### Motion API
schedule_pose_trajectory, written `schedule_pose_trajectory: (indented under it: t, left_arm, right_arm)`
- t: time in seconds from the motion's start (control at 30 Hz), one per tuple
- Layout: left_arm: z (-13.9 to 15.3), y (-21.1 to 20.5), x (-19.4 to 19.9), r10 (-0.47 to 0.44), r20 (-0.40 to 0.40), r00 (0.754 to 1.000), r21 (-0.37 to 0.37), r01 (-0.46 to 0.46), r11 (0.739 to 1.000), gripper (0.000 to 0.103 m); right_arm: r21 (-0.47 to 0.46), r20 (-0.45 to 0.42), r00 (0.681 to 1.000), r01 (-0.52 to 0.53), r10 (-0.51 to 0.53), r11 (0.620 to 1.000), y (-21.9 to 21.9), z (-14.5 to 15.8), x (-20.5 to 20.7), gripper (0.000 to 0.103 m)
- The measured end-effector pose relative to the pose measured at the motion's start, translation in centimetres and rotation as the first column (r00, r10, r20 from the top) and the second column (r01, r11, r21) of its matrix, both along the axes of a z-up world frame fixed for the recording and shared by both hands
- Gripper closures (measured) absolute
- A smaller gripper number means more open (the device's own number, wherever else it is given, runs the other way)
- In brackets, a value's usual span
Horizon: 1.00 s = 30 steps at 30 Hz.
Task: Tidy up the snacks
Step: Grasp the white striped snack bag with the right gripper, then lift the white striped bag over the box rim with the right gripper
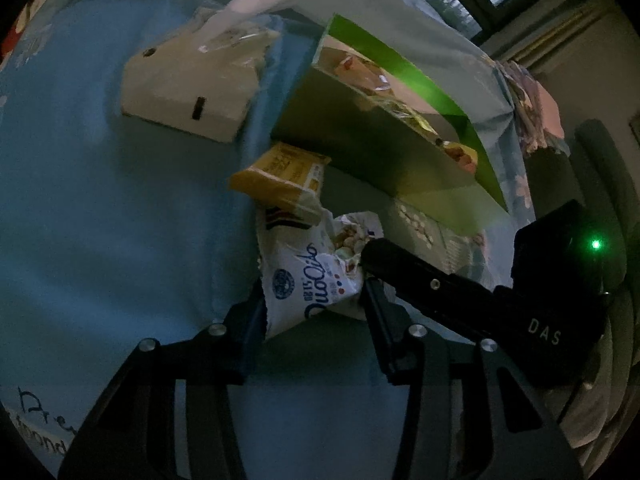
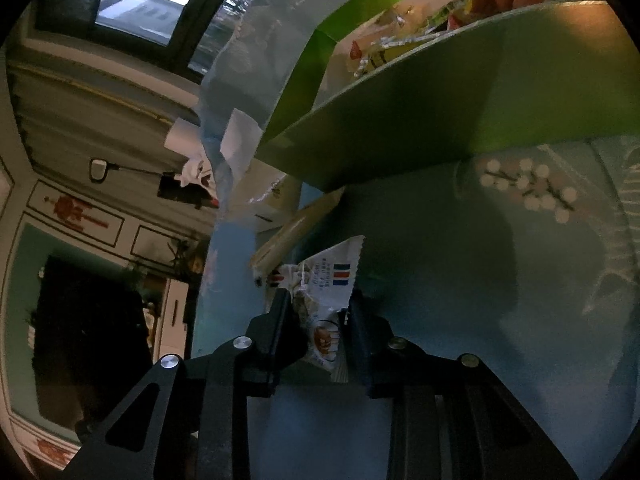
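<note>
A white snack packet with blue lettering lies on the blue bedsheet. My left gripper stands with its fingers on either side of the packet's near end. My right gripper is shut on the same packet from its other end; its black body shows in the left wrist view. A yellow snack pack lies just beyond, against a green box that holds several snacks. The box fills the top of the right wrist view.
A beige cardboard box with a clear bag on it lies to the left of the green box. The bedsheet spreads left and near. A window and dark furniture lie beyond the bed edge.
</note>
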<state>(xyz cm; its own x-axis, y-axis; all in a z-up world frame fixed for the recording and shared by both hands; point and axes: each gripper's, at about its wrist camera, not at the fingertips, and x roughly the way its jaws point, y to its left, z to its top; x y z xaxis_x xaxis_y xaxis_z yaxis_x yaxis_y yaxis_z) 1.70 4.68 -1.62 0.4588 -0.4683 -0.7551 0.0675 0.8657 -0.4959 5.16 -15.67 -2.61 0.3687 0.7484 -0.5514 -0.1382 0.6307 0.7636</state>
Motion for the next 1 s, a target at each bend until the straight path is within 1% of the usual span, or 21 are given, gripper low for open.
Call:
schedule_pose_trajectory:
  t: [0.5,0.87,1.0]
  left_arm:
    - [2.3,-4.6,-1.5,-0.121,0.058,0.991,0.034,0.120,0.992,0.057]
    - [3.6,-6.0,-2.3,-0.165,0.106,0.981,0.041,0.162,0.986,0.057]
    - [4.5,-6.4,-2.9,-0.178,0.133,0.975,0.038,0.174,0.984,0.057]
  right_arm:
    - [0.025,0.038,0.997,0.069,-0.070,0.997,-3.8,2.5,-3.6,0.072]
    - [0.038,0.074,0.992,0.098,-0.101,0.994,-5.1,4.0,-5.1,0.072]
    - [0.050,0.099,0.989,0.108,-0.113,0.993,-5.5,5.1,-5.8,0.072]
